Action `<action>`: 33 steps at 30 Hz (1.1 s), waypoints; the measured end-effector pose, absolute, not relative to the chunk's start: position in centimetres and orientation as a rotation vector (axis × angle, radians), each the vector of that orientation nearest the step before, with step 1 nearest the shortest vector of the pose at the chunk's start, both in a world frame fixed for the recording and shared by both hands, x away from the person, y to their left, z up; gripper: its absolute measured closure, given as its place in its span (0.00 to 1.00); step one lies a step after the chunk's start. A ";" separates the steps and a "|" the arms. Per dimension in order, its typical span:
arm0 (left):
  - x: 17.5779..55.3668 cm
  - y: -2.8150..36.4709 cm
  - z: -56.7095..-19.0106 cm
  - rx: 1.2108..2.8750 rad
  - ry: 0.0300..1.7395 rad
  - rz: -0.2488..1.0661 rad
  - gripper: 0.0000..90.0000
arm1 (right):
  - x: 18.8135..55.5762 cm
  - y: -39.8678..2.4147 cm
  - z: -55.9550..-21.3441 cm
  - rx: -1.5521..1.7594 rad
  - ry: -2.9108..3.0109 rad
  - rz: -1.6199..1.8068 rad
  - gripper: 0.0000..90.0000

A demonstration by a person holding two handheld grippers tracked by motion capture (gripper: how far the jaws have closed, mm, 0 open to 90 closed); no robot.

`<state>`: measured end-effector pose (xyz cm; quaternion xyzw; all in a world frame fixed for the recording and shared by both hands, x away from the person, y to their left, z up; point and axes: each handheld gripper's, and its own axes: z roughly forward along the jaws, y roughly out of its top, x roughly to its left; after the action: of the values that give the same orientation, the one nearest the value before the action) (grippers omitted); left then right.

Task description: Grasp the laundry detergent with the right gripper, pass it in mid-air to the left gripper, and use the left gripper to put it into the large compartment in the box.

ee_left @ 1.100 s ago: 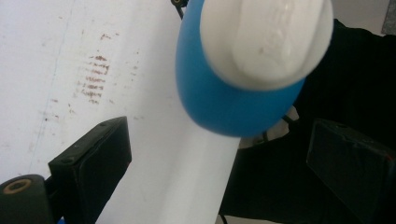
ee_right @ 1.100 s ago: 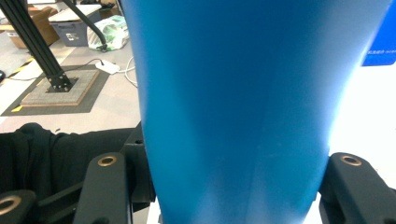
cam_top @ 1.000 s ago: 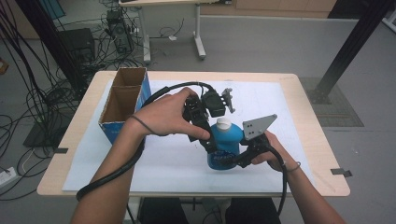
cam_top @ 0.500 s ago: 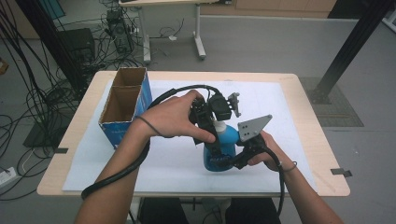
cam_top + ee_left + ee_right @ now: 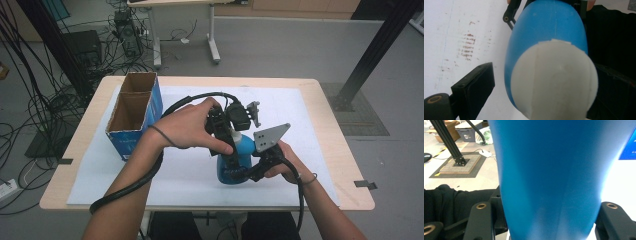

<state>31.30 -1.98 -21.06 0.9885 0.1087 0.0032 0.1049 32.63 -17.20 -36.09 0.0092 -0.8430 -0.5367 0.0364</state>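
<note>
Blue bottle (image 5: 239, 157) stands low-centre on the worktop (image 5: 320, 107). Right gripper (image 5: 248, 172) is clamped round its body; left gripper (image 5: 231, 142) straddles the white cap (image 5: 554, 80), jaws not quite touching. Looks like smooth, slippery plastic, probably light, so grip the waist.

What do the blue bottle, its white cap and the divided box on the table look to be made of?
Blue bottle: probably plastic, smooth with a soft satin sheen. White cap: likely matte plastic, with faint moulded seams. Box: cardboard, with raw brown inner walls and a printed blue outside.
</note>
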 end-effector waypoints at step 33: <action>31.3 -2.1 -20.9 2.915 0.320 0.012 0.08 | 32.7 -17.1 -36.1 0.023 -2.595 -1.647 0.46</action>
<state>31.30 -2.07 -20.93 0.9886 0.1087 0.0042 0.1045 32.70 -17.15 -36.14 0.0076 -0.8438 -0.5355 0.0338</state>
